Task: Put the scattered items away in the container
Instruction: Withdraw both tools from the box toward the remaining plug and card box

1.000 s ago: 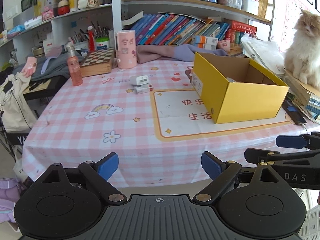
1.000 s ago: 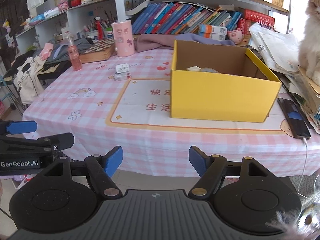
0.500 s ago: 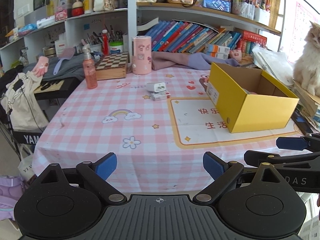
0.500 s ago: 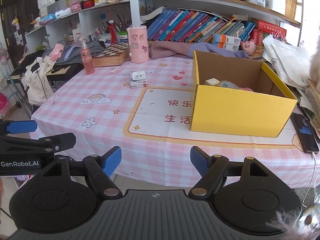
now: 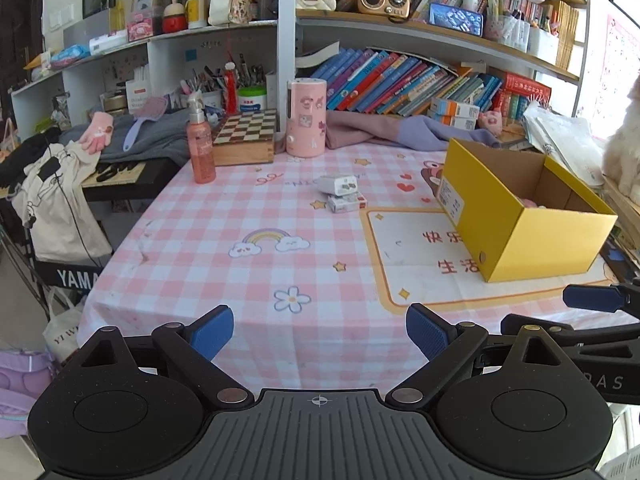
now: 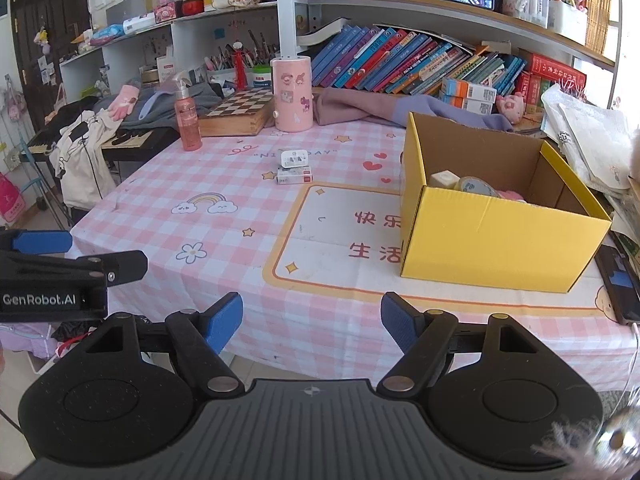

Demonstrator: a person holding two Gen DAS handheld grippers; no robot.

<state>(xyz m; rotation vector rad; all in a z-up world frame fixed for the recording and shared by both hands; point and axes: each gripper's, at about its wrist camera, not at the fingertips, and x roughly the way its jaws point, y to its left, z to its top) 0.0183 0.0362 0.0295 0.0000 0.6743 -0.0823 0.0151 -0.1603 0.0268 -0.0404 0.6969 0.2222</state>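
Observation:
A yellow cardboard box (image 5: pixel 532 240) (image 6: pixel 492 236) stands on the right of the pink checked tablecloth (image 5: pixel 240 264), with a few small items inside. A white plug adapter (image 5: pixel 338 184) (image 6: pixel 294 159) and a small white-and-red box (image 5: pixel 347 202) (image 6: pixel 295 177) lie mid-table, far ahead of both grippers. My left gripper (image 5: pixel 319 334) hangs open and empty before the table's near edge. My right gripper (image 6: pixel 312 322) is likewise open and empty at the near edge, left of the yellow box. Each gripper shows at the other view's side.
A pink spray bottle (image 5: pixel 200 148), a wooden chessboard box (image 5: pixel 246 136) and a pink cylinder (image 5: pixel 306 118) stand at the table's back. A phone (image 6: pixel 620 284) lies right of the box. A cat (image 5: pixel 624 152) sits at far right; bookshelves behind.
Both grippers have drawn back and shifted, so the table, the two small items and the yellow box now look farther away. Both jaws stay open and empty.

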